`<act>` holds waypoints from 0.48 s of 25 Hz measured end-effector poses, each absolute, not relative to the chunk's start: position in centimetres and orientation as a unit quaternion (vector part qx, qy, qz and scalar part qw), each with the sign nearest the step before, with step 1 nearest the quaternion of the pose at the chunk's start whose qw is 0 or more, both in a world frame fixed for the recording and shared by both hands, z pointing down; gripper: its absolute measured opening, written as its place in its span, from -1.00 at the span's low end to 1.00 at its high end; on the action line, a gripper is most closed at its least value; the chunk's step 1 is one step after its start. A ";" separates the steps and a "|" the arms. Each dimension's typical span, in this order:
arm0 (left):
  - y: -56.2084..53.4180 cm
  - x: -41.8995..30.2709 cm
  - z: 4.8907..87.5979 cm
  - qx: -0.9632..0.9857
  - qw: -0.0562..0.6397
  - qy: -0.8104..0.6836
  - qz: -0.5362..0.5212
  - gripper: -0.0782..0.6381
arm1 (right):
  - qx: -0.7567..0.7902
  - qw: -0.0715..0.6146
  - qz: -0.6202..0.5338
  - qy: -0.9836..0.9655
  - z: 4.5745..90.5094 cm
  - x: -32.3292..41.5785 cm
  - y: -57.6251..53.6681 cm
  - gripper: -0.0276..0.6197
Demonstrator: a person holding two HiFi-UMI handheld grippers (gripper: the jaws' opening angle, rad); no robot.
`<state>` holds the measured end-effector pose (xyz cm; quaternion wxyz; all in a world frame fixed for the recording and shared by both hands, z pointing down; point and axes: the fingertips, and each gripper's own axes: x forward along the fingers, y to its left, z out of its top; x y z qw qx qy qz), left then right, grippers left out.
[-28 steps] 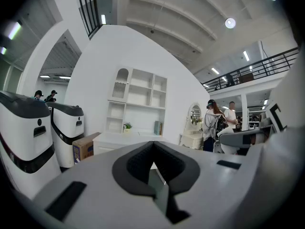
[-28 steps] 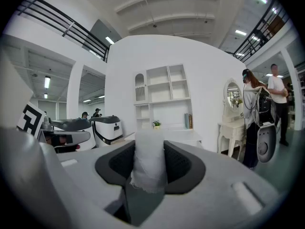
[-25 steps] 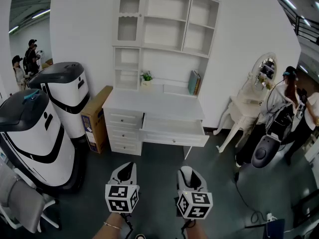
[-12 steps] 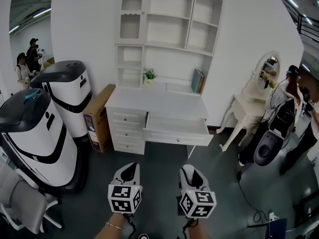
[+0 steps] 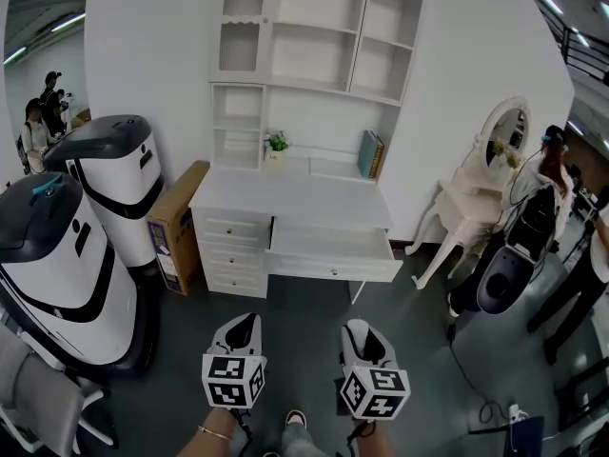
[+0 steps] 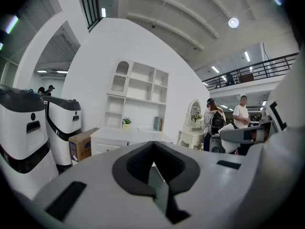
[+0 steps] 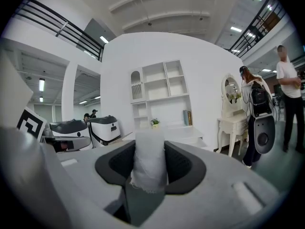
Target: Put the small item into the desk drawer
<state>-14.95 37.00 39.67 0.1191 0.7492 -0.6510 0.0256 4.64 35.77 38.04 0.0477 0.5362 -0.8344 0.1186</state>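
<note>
Between the jaws of the right gripper (image 5: 362, 334) a small white roll of frayed cloth (image 7: 149, 159) stands upright and clamped, held in the air over the dark floor (image 5: 304, 307) and well apart from the white desk (image 5: 285, 196). Under the desk's front edge, toward its right side, the wide drawer (image 5: 330, 243) stands pulled out, while a small potted plant (image 5: 277, 145) and a few books (image 5: 370, 154) sit along the back edge. Just beside the right gripper, the left gripper (image 5: 241, 331) has its jaws pressed together with nothing between them.
</note>
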 end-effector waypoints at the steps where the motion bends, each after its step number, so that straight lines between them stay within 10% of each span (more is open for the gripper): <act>1: 36.4 -15.0 39.8 0.749 0.120 -0.651 0.026 -0.79 | 0.536 0.048 0.118 -0.835 38.1 4.6 35.1 -0.40; 12: 27.2 -16.6 39.4 0.739 0.123 -0.662 0.024 -0.79 | 0.526 0.070 0.101 -0.842 37.8 3.3 25.7 -0.40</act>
